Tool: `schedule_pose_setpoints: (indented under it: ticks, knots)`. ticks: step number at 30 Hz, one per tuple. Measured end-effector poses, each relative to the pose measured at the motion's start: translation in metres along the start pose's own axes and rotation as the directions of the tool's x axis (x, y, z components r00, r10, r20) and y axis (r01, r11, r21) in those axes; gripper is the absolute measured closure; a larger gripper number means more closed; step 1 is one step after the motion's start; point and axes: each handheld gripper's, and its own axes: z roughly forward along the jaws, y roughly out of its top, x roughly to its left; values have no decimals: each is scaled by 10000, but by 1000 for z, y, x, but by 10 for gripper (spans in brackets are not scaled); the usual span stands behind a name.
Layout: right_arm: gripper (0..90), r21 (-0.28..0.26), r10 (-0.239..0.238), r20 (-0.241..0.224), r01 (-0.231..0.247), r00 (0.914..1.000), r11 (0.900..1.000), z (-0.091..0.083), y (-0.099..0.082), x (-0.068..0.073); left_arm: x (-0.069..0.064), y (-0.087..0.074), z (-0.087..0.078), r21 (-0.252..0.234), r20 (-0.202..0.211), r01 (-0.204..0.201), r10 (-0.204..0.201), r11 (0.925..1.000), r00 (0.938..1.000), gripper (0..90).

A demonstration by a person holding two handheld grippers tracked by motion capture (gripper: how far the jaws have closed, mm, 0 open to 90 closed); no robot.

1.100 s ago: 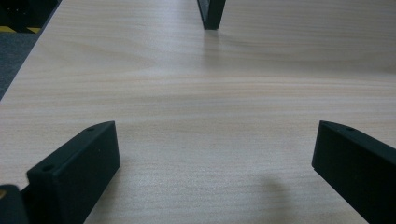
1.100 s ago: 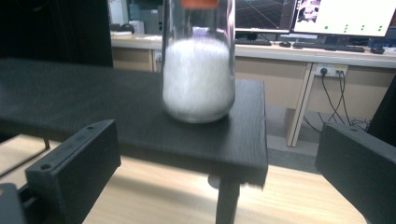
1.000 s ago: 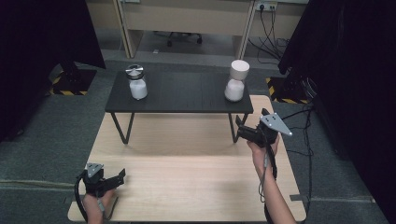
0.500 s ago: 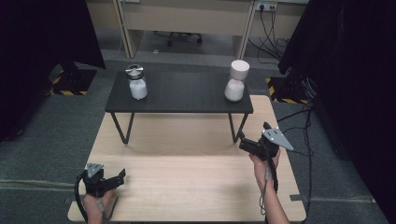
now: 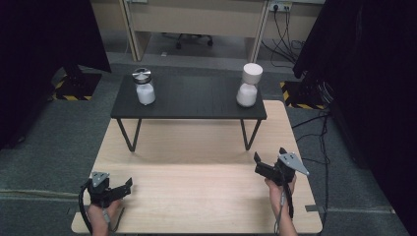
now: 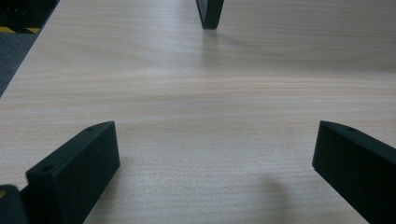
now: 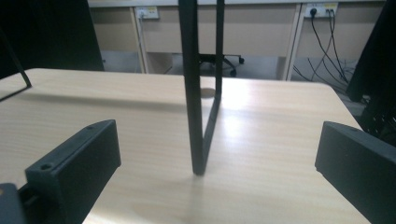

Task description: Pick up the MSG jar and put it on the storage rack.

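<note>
We logged both hand-held grippers low over the pale wooden table [image 5: 196,196], near its front edge and well apart from each other. The left hand-held gripper [image 5: 123,189] sat at the front left corner with its jaws spread wide and nothing between them; the left gripper view showed bare wood grain between the two black jaw blocks. The right hand-held gripper [image 5: 260,169] hung at the right side, also wide open and empty, its grey three-cornered plate on top and its cable trailing back along the forearm.

The nearest things stood on the small black table [image 5: 189,98], which rested on thin black metal legs on top of the wooden one. A clear jar [image 5: 144,87] with a metal lid and white contents stood near its left end. A white hourglass-shaped container [image 5: 249,85] stood near its right end, upright, with white fill in its lower half. Both were well apart from the grippers.

We judged that no grasp was under way: neither thing was touched, and any reach and pick-up seemed left to do. In the right gripper view one slim black leg [image 7: 196,93] rose straight ahead between the jaws, so a reach toward the container would have to clear it.

The wooden top looked smooth, matt, lightly grained; the black top was flat and dull.
</note>
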Motion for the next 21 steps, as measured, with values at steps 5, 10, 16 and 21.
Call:
schedule_pose_setpoints:
  ticks: [5, 10, 16, 21]
  knots:
    - [3, 167, 72, 173, -75, 9998, 9998, -6, -9, -4, 2, 0, 0, -29, 76, 101, -100, 9999, 9999, 0]
    - [3, 235, 110, 357, -118, 9993, 9997, -12, -18, -7, 1, 1, 0, 22, 48, 46, -46, 10000, 10000, 0]
    - [3, 322, 224, 473, -240, 9986, 9992, -17, -26, -10, 0, 1, 1, 71, 16, -3, 3, 10000, 10000, 0]
    - [3, 337, 306, 527, -324, 9981, 9989, -21, -33, -12, 0, 2, 1, 100, 2, -27, 27, 9999, 10000, 0]
